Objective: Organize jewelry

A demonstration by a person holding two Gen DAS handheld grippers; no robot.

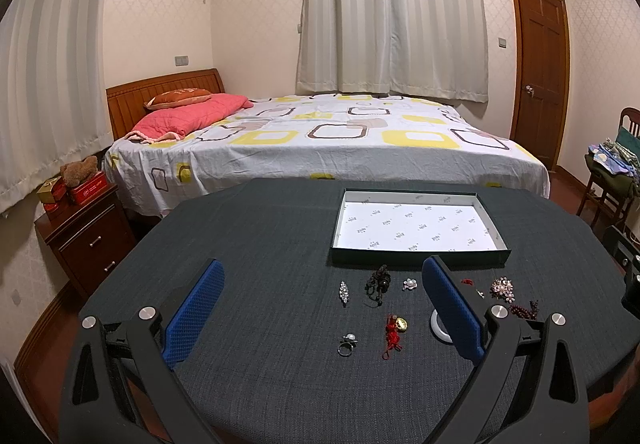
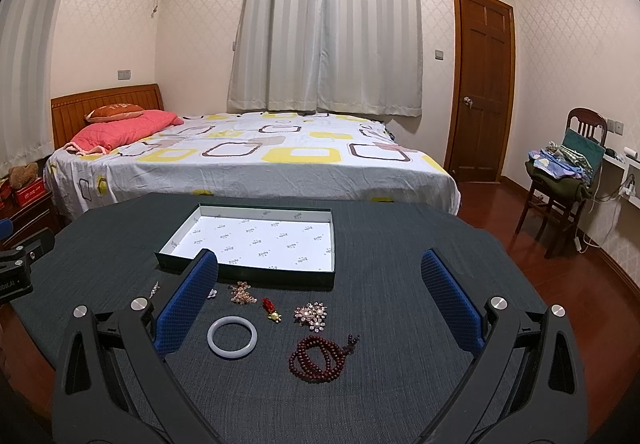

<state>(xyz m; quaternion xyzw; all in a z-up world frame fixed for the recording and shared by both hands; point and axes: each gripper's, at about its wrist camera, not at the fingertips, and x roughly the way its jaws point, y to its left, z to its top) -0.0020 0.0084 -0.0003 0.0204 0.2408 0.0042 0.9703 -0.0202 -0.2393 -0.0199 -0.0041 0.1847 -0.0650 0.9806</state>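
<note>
Left gripper (image 1: 320,276): blue-padded fingers (image 1: 194,308) spread wide, holding nothing, raised over the dark cloth tabletop (image 1: 260,244).
Between its fingers, nearest first: pearl ring (image 1: 346,343); red knotted charm with gold piece (image 1: 395,330). Beyond these, a row: silver crystal brooch (image 1: 343,292), dark beaded piece (image 1: 378,284), small pearl flower (image 1: 409,284). None touches the fingers.
Partly hidden behind the left gripper's right-hand finger: white bangle (image 1: 438,326).

Right gripper (image 2: 318,268): fingers (image 2: 450,304) likewise wide apart, nothing held.
Between its fingers, nearest first: dark red bead strand (image 2: 318,358), coiled; white bangle (image 2: 232,336), lying flat near the left-hand finger, apart from it. Next row: red charm with yellow flower (image 2: 271,310), pearl flower brooch (image 2: 311,315), pinkish bead cluster (image 2: 242,293). All rest loose on the cloth, clear of both fingers.

Further: shallow open box (image 2: 256,272), dark outside with a white printed lining, nothing inside, just beyond the jewelry in both views.

Background: bed (image 2: 240,164) with yellow-patterned sheet, pink quilt (image 2: 124,130), striped curtains (image 2: 328,20), wooden door (image 2: 482,84), chair (image 2: 568,180) piled with clothes.
</note>
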